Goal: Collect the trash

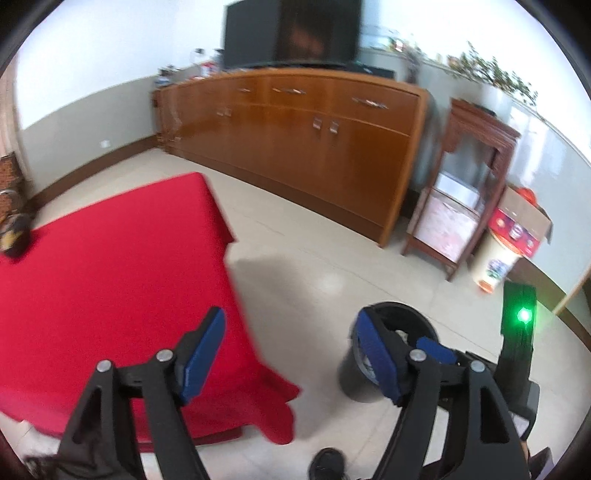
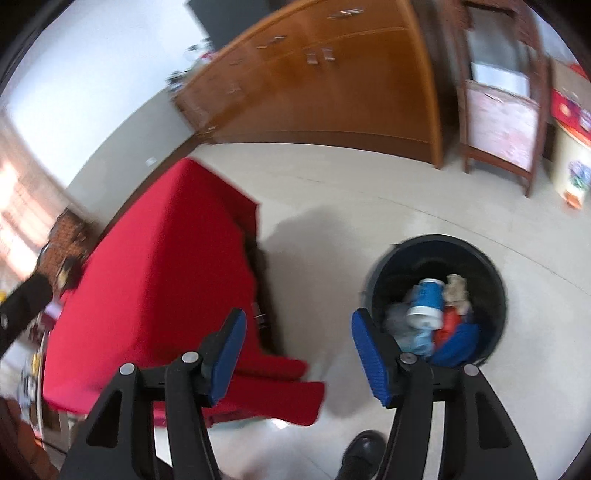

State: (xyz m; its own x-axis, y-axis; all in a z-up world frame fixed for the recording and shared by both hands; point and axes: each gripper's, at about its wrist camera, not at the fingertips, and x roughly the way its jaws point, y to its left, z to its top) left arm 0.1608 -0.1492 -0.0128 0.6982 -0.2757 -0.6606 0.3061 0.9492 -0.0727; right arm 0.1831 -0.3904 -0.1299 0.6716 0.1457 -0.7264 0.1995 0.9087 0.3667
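Note:
A black round trash bin [image 2: 495, 280] stands on the pale tile floor beside a low table under a red cloth [image 2: 155, 280]. Inside lie a blue-and-white cup [image 2: 426, 302], crumpled paper [image 2: 456, 291], a red piece and clear plastic. My right gripper [image 2: 299, 343] hovers above the floor just left of the bin, open, with nothing between its blue pads [image 2: 369, 358]. My left gripper [image 1: 291, 339] is open too, over the red cloth's [image 1: 110, 277] corner and the floor, holding nothing. Its right finger hides part of the bin [image 1: 351, 380].
A long wooden sideboard [image 1: 303, 136] with a dark TV [image 1: 291, 33] lines the far wall. A wooden stand [image 1: 465, 184], a carton and a white bucket [image 1: 495, 266] stand to its right. A person's black shoe [image 2: 362, 454] is on the floor near the bin.

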